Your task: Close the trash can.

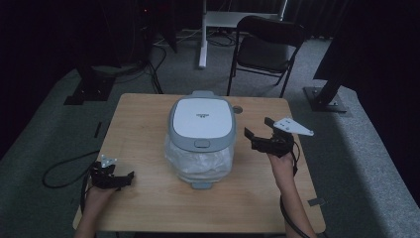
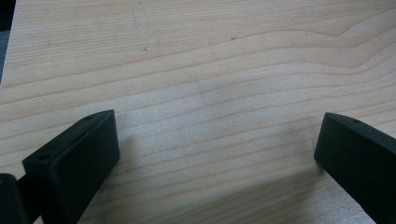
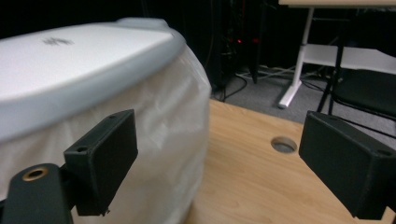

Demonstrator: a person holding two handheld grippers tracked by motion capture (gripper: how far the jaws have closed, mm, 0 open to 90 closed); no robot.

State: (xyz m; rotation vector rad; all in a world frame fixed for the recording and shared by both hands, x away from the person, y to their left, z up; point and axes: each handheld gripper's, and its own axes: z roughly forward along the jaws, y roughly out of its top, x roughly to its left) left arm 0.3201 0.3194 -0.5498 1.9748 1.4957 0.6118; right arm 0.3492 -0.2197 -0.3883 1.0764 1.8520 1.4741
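A small bin lined with a white plastic bag stands in the middle of the wooden table, its grey-rimmed white lid down. The right gripper view has the lid and bag close at left. My right gripper is raised just right of the bin, open, nothing between its jaws. My left gripper rests low near the front left of the table, open over bare wood, apart from the bin.
A black folding chair and a white desk leg stand beyond the table's far edge. A round cable hole sits in the tabletop behind the bin. Cables lie on the grey floor at left.
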